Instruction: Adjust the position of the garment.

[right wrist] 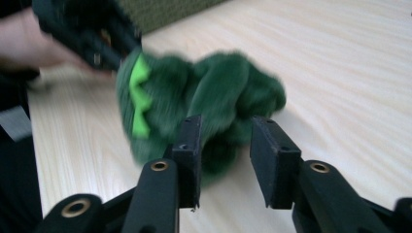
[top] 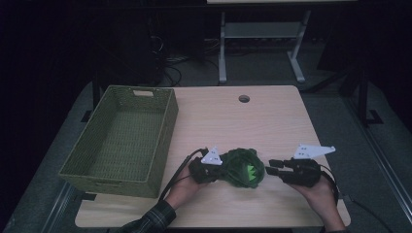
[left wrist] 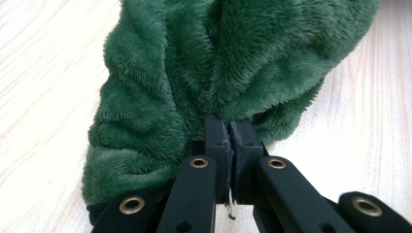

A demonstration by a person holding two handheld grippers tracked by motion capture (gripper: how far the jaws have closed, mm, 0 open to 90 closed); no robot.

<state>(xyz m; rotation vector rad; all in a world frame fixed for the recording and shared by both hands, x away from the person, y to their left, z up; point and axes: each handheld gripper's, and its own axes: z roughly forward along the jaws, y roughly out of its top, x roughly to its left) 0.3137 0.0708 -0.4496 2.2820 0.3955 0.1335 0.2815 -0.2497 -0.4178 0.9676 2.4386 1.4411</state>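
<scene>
Down near the front edge of the table (top: 233, 116): a fuzzy green plush toy (top: 244, 168) with bright green spikes, lying between two grippers. Left gripper (left wrist: 231, 138) just left of the toy, jaws pinched tight on a fold of its fur. Right gripper (right wrist: 226, 160) just right of the toy, jaws apart and not pressing on it, toy fur a little ahead of the tips. Hands wrapped round both gripper handles. Farther back and left of the toy, well apart: a green woven basket (top: 160, 128). Farthest from the toy: a small round hole (top: 244, 99) in the tabletop.
</scene>
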